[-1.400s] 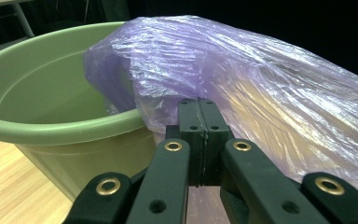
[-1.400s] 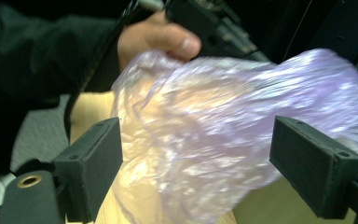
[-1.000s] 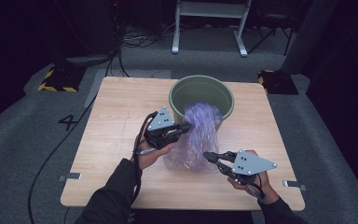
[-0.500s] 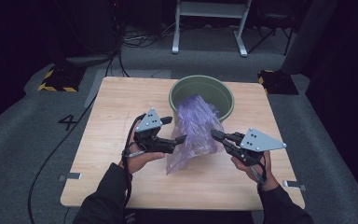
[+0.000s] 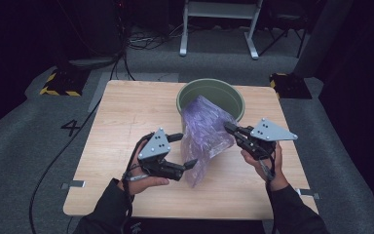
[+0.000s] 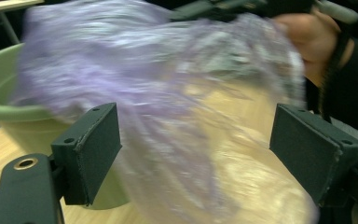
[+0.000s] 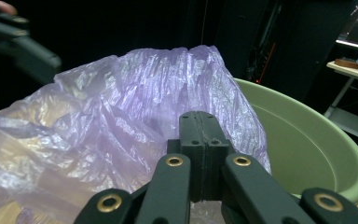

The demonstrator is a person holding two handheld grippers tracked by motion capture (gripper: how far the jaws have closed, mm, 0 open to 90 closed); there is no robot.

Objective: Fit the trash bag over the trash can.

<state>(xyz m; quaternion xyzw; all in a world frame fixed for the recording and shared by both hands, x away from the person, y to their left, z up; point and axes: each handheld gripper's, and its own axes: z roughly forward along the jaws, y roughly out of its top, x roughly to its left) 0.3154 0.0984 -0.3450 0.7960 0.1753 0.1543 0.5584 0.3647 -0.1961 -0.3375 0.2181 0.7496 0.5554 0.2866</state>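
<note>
Plastic film, thin and purple, made up a bag (image 5: 205, 139) that hung slack between the two grippers just in front of the green bucket (image 5: 211, 95) on the bench (image 5: 126, 112). Its upper end lay against the bucket's near rim and partly over the opening, while its lower end drooped to the wood on the person's side of the bucket.

The right gripper (image 5: 232, 130), to the right of the bucket's near rim, had its jaws pressed together, pinching a fold of the bag; in the right gripper view the black pads (image 7: 200, 140) met flat with crinkled film bunched around them. That pinch seemed to be what kept the bag lifted toward the bucket rather than collapsed on the bench.

The left gripper (image 5: 184, 151), nearer the person and left of the bag, stood spread wide. In the left gripper view the blurred film (image 6: 168, 121) sat between the two pads without either clearly touching it. Judging from this, the left gripper was placed to take a second hold on the opposite side, so the mouth could be pulled open over the bucket as a liner.
</note>
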